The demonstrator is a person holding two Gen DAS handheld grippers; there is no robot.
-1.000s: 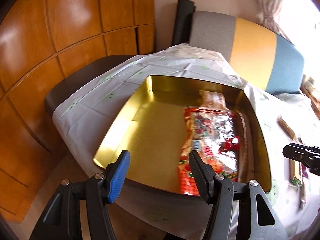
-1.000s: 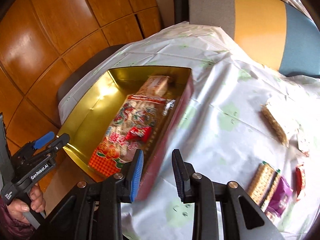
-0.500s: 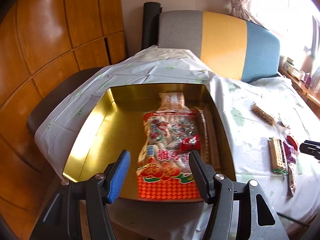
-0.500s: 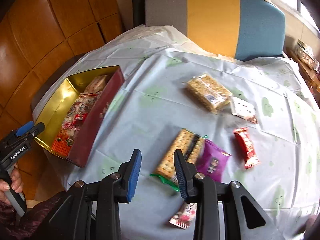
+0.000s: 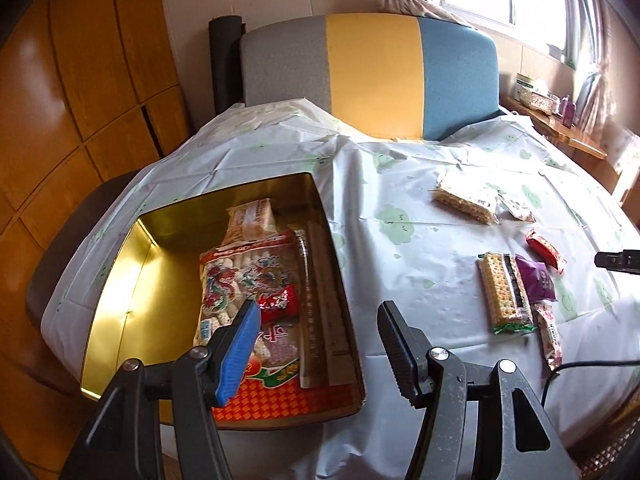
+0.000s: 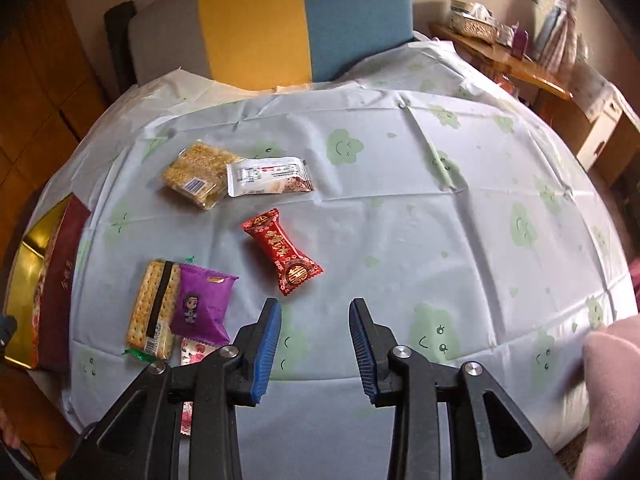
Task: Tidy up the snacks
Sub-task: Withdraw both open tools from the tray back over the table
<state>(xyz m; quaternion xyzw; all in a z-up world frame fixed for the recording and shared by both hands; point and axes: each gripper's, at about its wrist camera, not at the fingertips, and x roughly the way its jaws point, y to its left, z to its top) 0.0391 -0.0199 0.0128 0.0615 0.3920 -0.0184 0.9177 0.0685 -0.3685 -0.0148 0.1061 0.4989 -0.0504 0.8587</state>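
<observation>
Both jaws spread and empty: left gripper [image 5: 316,348] over the gold tin [image 5: 120,280], right gripper [image 6: 314,344], just been opening. Red candy [image 6: 282,252] at its 11 o'clock: light, crinkly, slippery; pinch the middle

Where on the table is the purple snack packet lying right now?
In the right wrist view the purple snack packet lies on the tablecloth, left of the right gripper, against the cracker pack, with the red candy to its right.
</observation>
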